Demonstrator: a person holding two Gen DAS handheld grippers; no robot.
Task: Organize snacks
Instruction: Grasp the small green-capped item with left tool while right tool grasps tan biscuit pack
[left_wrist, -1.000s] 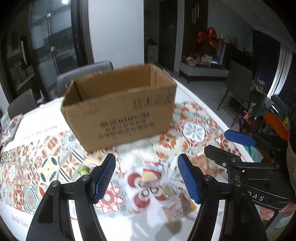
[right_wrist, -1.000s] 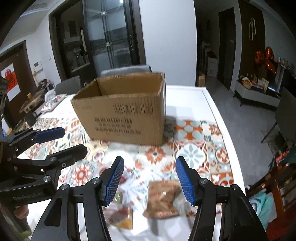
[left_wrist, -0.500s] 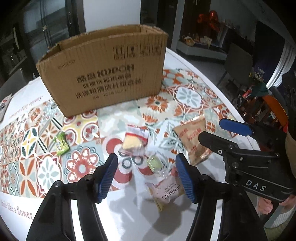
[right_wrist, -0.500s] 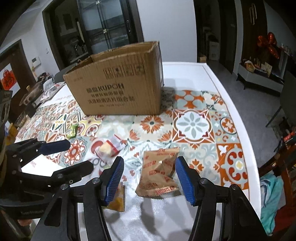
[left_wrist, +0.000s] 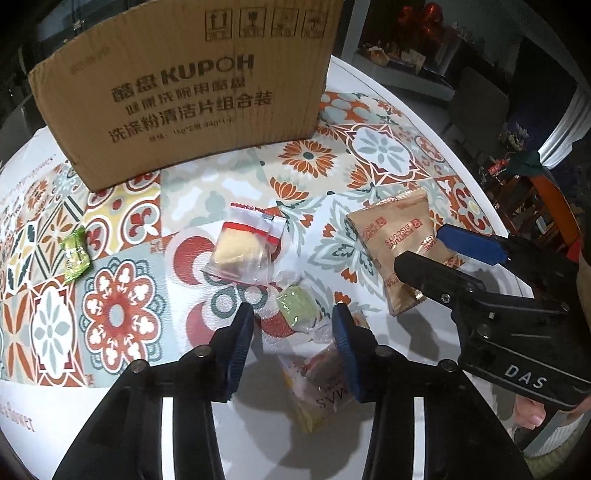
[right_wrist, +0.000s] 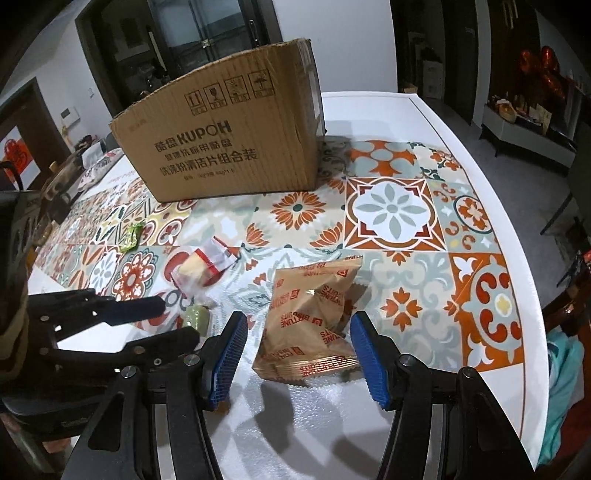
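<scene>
Your left claw (left_wrist: 291, 339) hangs low over the tiled bench (left_wrist: 384, 147), and its jaws have just been closing. They are not yet pressing on anything: a pale green wrapped sweet (left_wrist: 297, 308) lies just ahead of the tips, and a yellowish snack packet (left_wrist: 317, 384) lies between and under the blue pads (left_wrist: 347, 354), the right pad at its edge, though you cannot tell whether it touches.

Your right claw (right_wrist: 295, 350) stands open, its pads either side of the near end of the brown Fortune Biscuits bag (right_wrist: 310, 314), with a gap on both sides.

Beyond the green sweet sits a clear bag with a red strip (left_wrist: 247, 247) holding a yellow piece, and well off to the left a small green sachet (left_wrist: 76, 254). The KUPOH cardboard box (left_wrist: 184, 88) stands at the far side of the bench, upright and apart from all the snacks.
</scene>
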